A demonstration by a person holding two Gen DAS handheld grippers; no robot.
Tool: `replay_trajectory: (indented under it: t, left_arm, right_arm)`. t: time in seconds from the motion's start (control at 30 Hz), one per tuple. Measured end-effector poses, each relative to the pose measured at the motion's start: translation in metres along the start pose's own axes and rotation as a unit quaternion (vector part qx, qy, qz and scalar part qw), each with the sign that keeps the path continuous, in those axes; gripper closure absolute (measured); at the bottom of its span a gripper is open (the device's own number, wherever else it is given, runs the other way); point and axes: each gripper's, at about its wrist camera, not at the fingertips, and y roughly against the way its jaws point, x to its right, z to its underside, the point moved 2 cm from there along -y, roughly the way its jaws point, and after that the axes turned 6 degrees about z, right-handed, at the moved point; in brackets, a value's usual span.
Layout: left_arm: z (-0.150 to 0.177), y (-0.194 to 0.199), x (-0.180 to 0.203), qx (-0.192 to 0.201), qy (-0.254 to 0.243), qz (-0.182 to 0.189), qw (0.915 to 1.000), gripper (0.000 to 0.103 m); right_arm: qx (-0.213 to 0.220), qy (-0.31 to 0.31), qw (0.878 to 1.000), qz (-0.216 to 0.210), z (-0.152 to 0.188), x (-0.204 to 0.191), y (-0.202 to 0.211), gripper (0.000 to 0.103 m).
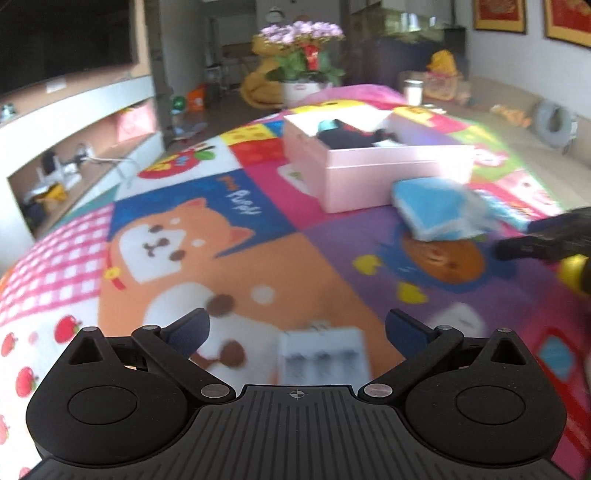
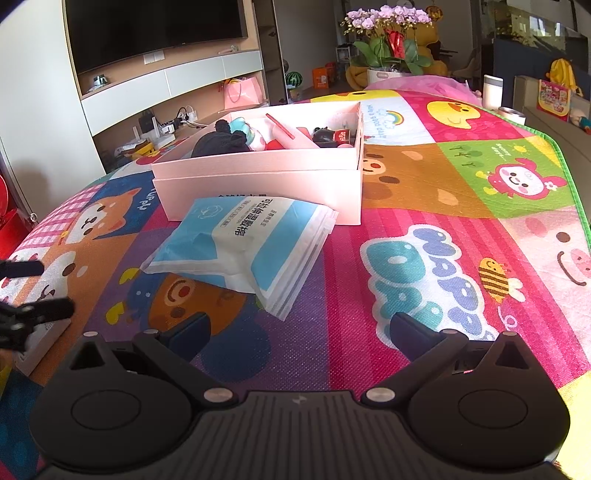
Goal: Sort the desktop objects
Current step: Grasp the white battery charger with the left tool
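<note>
Both grippers hung wide open and empty, the left gripper (image 1: 297, 328) low over a small white box (image 1: 322, 352) (blurred, with dark items in a row), the right gripper (image 2: 299, 328) facing the blue-and-white plastic packet (image 2: 243, 243), which leaned against the pink divided box (image 2: 258, 173), likely next to be sorted. That box already held dark cloth and small toys, and it sat on a cartoon patchwork mat (image 2: 424, 192) over the table, in a living room with a television (image 2: 155, 26) and potted orchids (image 2: 388, 33).

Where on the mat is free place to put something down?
Free: the mat right of the pink box and blue-white packet, out to its green edge. Crowded: packet leans against the box front; a small white box lies under the left gripper.
</note>
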Motion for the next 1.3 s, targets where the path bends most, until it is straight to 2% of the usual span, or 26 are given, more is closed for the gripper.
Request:
replay_trajectory:
  t: [0.13, 0.27, 0.43, 0.63, 0.7, 0.77, 0.87, 0.93, 1.07, 1.17, 1.3]
  left_arm:
    - [0.018, 0.014, 0.015, -0.019, -0.020, 0.021, 0.9994, 0.000]
    - [0.033, 0.024, 0.017, -0.037, -0.026, 0.007, 0.9990, 0.000]
    - [0.040, 0.028, -0.001, -0.047, -0.020, -0.040, 0.9979, 0.000]
    - [0.029, 0.017, -0.026, -0.022, 0.002, -0.109, 0.9938, 0.000]
    - [0.025, 0.012, -0.034, -0.016, 0.014, -0.120, 0.9926, 0.000]
    - [0.022, 0.011, -0.038, -0.011, 0.034, -0.092, 0.9952, 0.000]
    - [0.020, 0.012, -0.038, -0.012, 0.063, -0.018, 0.9978, 0.000]
    - [0.019, 0.008, -0.029, -0.014, 0.067, 0.001, 0.9977, 0.000]
    - [0.014, -0.011, -0.013, -0.016, 0.049, -0.005, 0.9987, 0.000]
    - [0.004, -0.023, -0.009, -0.008, 0.054, -0.003, 0.9985, 0.000]
    - [-0.003, -0.035, -0.003, -0.015, 0.037, -0.025, 0.9989, 0.000]
  right_arm:
    - [-0.004, 0.003, 1.000, 0.002, 0.000, -0.001, -0.001, 0.000]
    - [-0.004, 0.005, 1.000, 0.003, 0.001, -0.003, -0.001, 0.000]
    - [-0.004, 0.007, 1.000, 0.006, 0.001, -0.004, -0.001, 0.000]
    - [-0.005, 0.013, 1.000, 0.012, 0.001, -0.006, -0.001, 0.000]
    - [-0.005, 0.013, 1.000, 0.013, 0.001, -0.007, -0.001, 0.000]
    - [-0.005, 0.015, 1.000, 0.014, 0.001, -0.007, -0.001, 0.000]
    - [-0.006, 0.015, 1.000, 0.015, 0.002, -0.008, -0.001, 0.000]
    - [-0.006, 0.016, 1.000, 0.016, 0.002, -0.008, -0.001, 0.000]
    - [-0.007, 0.019, 1.000, 0.019, 0.002, -0.008, -0.002, 0.000]
    - [-0.011, 0.029, 0.999, 0.026, 0.002, -0.011, -0.002, 0.000]
    - [-0.015, 0.045, 0.998, 0.037, 0.002, -0.016, -0.004, 0.000]
